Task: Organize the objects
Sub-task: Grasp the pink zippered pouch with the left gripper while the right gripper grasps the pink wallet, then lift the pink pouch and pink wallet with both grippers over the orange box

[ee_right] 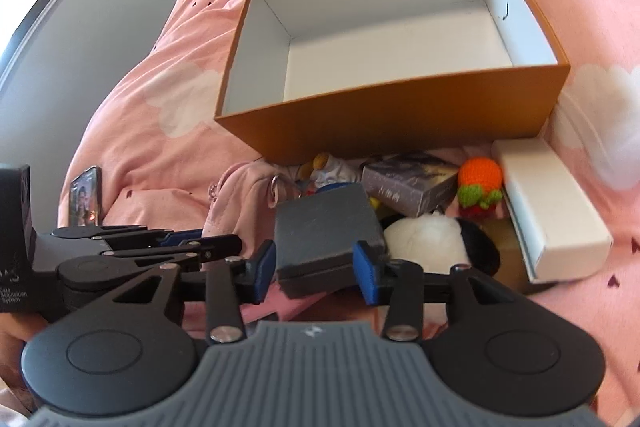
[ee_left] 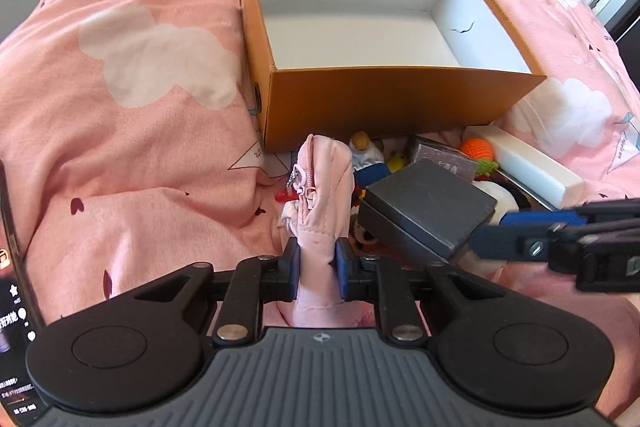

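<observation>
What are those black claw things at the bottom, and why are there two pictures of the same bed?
They are two grabbers, and a person holds one in each hand. Each has a small camera looking along its fingers, so you get two pictures: one from the left grabber, one from the right. The left gripper pinches a pink zip pouch. The right gripper pinches a dark grey box. Both are over a pink bedspread. In front stands an empty orange box. By it lies a heap: a crocheted orange toy, a long white box, a black-and-white plush.
</observation>
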Action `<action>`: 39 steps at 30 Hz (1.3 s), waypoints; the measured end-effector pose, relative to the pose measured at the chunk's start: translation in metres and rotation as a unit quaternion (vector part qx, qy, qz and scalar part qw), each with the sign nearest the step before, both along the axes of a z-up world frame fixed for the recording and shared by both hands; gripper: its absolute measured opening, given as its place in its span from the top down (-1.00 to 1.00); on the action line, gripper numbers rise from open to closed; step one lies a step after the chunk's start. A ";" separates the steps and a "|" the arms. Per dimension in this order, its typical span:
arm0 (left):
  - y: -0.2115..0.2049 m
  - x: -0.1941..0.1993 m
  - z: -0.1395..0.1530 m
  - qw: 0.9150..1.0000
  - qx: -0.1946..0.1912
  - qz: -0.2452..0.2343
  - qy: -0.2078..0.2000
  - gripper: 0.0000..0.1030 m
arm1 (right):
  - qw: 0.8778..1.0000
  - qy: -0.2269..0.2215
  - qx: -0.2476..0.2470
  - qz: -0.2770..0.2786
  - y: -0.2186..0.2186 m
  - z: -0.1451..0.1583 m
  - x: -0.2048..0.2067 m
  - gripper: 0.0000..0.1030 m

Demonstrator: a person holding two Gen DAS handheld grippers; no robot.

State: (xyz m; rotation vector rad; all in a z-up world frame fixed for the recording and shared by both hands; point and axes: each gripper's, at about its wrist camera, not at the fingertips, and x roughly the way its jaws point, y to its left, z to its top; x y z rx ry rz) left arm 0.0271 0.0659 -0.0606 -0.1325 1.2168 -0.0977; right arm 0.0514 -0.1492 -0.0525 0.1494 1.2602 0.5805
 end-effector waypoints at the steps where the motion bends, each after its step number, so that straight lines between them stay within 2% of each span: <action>1: 0.000 -0.002 0.001 1.000 0.001 -0.001 -0.002 0.62 | 1.000 0.011 -0.003 0.001 0.001 -0.003 -0.002 0.04; 7: 0.001 -0.011 0.004 1.000 -0.003 -0.004 -0.008 0.62 | 0.995 0.098 0.014 0.011 0.012 -0.037 -0.001 0.02; 13: 0.003 -0.011 0.001 1.000 -0.010 -0.005 -0.007 0.62 | 0.992 0.127 0.002 0.012 0.030 -0.063 0.003 0.03; 19: 0.005 -0.011 0.002 1.000 -0.018 -0.003 -0.011 0.62 | 0.990 0.141 0.018 -0.006 0.026 -0.070 0.004 0.26; 25: 0.012 -0.016 0.019 0.999 -0.028 0.003 -0.031 0.63 | 0.994 0.098 0.028 0.036 0.028 -0.042 -0.007 0.40; 31: 0.016 -0.022 0.044 0.998 -0.028 0.009 -0.064 0.64 | 0.996 0.025 0.032 0.086 0.033 -0.006 -0.022 0.45; 36: 0.015 -0.024 0.065 0.995 -0.021 0.013 -0.100 0.64 | 0.994 -0.050 0.021 0.090 0.035 0.017 -0.025 0.49; 39: 0.010 -0.022 0.077 0.992 -0.022 0.004 -0.121 0.64 | 0.993 -0.074 0.028 0.086 0.032 0.030 -0.020 0.50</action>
